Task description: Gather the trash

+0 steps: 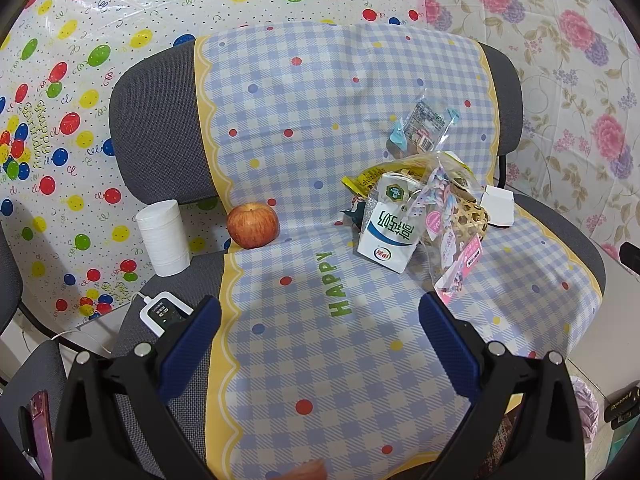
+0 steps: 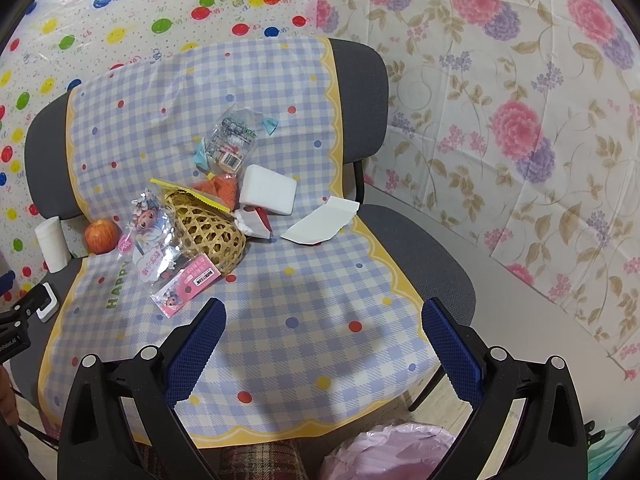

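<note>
Left wrist | one milk carton (image 1: 389, 229) | one apple (image 1: 252, 225) | one basket (image 1: 470, 216)

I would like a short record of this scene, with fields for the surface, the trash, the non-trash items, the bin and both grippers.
surface: chair seat under a checked cloth
trash pile: milk carton, doll wrapper, clear wrapper, white paper, around a woven basket
non-trash: apple, paper roll, at the seat's left
bin: pink-lined bin, below the seat's front edge
left gripper: open, empty, above the cloth
right gripper: open, empty, above the cloth
</note>
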The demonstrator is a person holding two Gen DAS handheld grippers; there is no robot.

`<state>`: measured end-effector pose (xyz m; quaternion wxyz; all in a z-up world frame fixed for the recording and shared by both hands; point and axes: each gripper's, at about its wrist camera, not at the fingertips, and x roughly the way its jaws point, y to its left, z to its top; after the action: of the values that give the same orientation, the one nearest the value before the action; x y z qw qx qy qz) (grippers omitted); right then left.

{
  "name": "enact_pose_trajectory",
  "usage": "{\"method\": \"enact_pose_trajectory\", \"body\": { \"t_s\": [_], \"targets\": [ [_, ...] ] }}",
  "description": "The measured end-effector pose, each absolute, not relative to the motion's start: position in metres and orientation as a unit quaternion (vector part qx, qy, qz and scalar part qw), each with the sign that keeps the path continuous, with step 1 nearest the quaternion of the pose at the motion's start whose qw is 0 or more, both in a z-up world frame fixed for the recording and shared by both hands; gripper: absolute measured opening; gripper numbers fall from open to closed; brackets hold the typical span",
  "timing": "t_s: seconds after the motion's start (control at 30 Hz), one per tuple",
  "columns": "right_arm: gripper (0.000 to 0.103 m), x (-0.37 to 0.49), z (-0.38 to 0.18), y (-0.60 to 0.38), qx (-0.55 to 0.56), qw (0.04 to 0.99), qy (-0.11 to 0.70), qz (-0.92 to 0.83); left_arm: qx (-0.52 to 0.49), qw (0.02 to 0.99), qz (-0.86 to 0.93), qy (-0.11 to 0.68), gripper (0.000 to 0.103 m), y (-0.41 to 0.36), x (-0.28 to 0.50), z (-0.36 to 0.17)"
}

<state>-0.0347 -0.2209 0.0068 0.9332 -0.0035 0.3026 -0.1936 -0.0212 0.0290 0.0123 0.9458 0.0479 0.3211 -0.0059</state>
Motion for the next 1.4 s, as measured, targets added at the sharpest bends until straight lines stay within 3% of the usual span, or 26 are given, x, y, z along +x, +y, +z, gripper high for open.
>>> {"method": "enact_pose_trajectory", "body": {
  "t_s": [1.13,1.4],
  "targets": [
    [0.097,-0.022,-0.004,-0.217,-0.032,0.941,0.31,-0.131,0.048,0.941,-0.011,0.336,0.096,0.028,-0.01,-0.001],
    [0.097,-0.005,-0.008,-0.236,0.031,0.942,0.314,-0.114,0.03,0.939,-0.053,0.337,0.096,0.016,0.009,-0.01]
  ]
}}
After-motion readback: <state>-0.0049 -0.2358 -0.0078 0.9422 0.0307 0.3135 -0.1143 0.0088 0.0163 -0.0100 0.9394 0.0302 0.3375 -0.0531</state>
